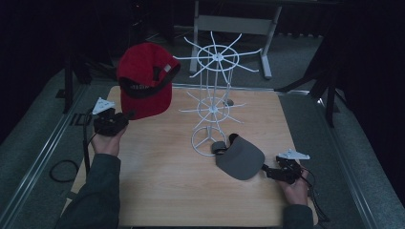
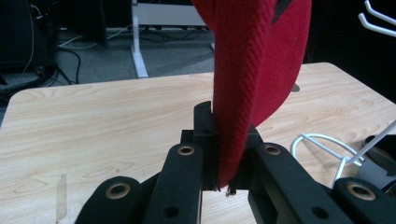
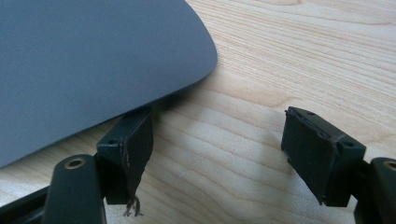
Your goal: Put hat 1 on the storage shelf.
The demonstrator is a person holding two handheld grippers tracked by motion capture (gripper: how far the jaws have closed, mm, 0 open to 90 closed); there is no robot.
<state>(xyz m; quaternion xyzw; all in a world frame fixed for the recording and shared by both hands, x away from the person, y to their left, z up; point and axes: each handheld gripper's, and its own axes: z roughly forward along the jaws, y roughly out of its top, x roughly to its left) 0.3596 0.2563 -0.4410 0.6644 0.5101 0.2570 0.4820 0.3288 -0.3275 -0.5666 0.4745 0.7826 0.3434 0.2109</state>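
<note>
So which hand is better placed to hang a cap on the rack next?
Left, probably. The left gripper is already shut on the red cap, held up beside the rack. The right gripper is open, with the grey cap lying on the table.

The room is dark. A light wooden table (image 1: 191, 200) stands on a grey floor (image 1: 367, 157), and black curtains (image 1: 372, 43) hang at the sides. Behind the table is a grey metal stand (image 1: 234, 24) with two legs.
</note>
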